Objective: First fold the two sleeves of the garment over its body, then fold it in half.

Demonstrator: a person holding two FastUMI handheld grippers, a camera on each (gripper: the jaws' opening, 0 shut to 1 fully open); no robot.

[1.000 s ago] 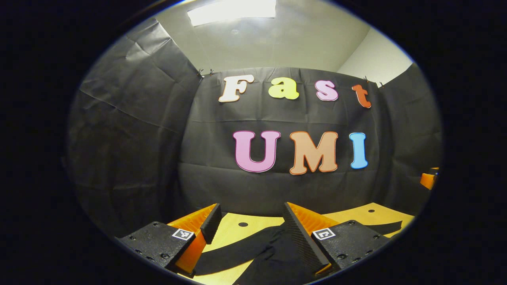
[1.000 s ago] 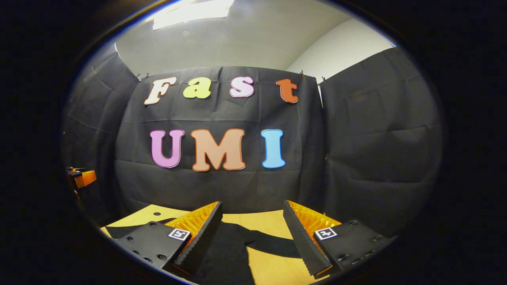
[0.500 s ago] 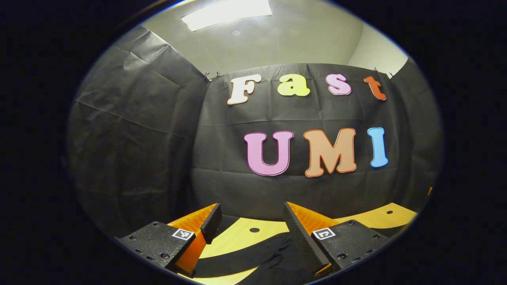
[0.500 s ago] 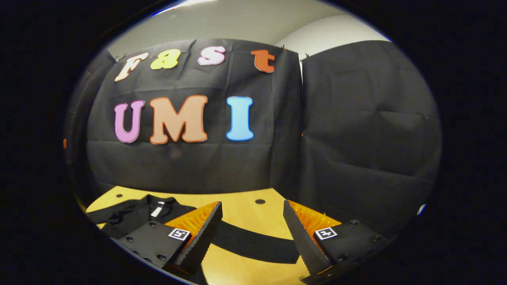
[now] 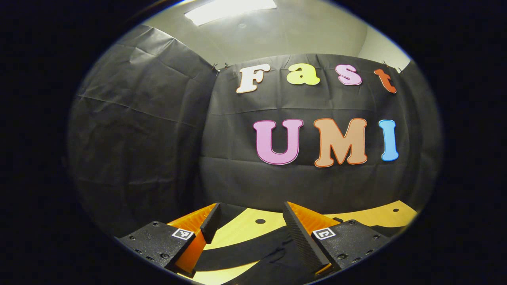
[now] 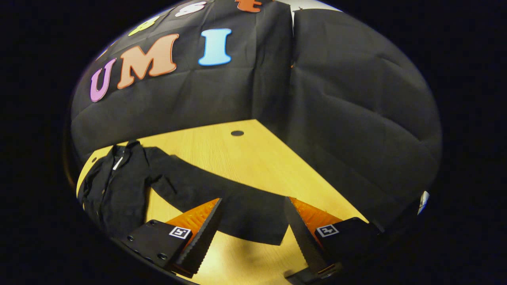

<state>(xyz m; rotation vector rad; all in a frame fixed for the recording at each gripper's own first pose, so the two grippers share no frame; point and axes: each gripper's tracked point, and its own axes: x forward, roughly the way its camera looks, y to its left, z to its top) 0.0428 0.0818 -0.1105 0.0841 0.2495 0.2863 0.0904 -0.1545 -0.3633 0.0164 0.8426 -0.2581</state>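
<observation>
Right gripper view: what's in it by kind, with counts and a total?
Garment: 1
Sleeves spread flat on the table: 1
Table: 1
Holes in the tabletop: 2
Right gripper, fingers apart: 1
Total: 6

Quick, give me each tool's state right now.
Left tool: open, holding nothing, above the black long-sleeved garment.
Right tool: open, holding nothing, over the garment's outstretched sleeve.

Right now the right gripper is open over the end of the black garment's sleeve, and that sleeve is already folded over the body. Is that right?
Not quite. The right gripper is open over the sleeve end, but the sleeve is not folded: in the right gripper view it lies stretched out flat on the wooden table, away from the garment's body.
</observation>
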